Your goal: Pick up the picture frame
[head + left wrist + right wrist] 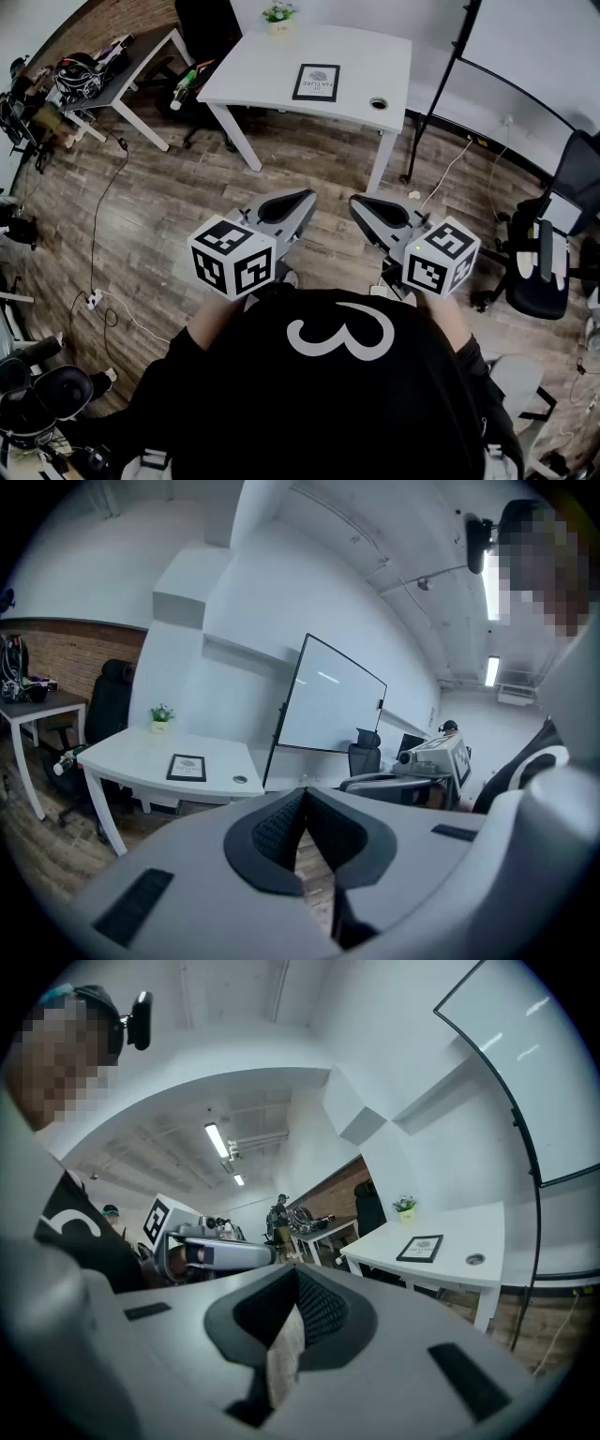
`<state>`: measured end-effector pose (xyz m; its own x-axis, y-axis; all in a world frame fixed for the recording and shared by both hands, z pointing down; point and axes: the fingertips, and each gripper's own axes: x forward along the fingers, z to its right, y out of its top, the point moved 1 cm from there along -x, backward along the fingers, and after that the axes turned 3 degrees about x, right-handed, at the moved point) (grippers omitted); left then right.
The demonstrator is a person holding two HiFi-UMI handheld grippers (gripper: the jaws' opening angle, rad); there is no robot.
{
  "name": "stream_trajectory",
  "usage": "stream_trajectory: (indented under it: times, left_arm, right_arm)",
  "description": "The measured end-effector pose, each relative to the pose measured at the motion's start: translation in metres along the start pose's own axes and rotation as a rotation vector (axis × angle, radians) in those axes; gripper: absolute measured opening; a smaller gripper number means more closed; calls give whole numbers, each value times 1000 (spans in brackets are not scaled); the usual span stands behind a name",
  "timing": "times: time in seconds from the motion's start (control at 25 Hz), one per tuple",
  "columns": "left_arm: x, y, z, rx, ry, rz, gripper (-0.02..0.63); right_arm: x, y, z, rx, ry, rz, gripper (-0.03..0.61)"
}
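Observation:
The picture frame (pixel 316 82), black-edged with a white print, lies flat on the white table (pixel 262 66) across the wooden floor. It also shows in the left gripper view as the frame (pixel 187 767) and in the right gripper view as the frame (pixel 420 1248). My left gripper (pixel 305 199) and right gripper (pixel 359 202) are held side by side close to my body, well short of the table, both pointing toward it. Both are shut with nothing between the pads. The left gripper (pixel 303 794) and right gripper (pixel 296 1274) show their jaws pressed together.
A small potted plant (pixel 279 17) stands at the table's far edge, and a cable hole (pixel 379 103) sits right of the frame. A whiteboard (pixel 534 47) on a stand is at the right, an office chair (pixel 544 262) nearer. A cluttered side table (pixel 122 66) stands left. Cables (pixel 98 234) run over the floor.

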<state>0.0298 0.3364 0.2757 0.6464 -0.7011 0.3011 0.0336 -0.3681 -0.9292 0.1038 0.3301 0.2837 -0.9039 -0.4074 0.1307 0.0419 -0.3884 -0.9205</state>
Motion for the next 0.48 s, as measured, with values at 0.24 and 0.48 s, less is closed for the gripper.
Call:
stream_trajectory:
  times: [0.24, 0.48]
  left_arm:
    - [2, 5, 9, 13, 3, -2, 17]
    - [3, 3, 10, 8, 4, -10, 17]
  right_arm:
    - [-5, 0, -4, -7, 24, -18, 23]
    - [-3, -4, -6, 7, 41, -29, 23]
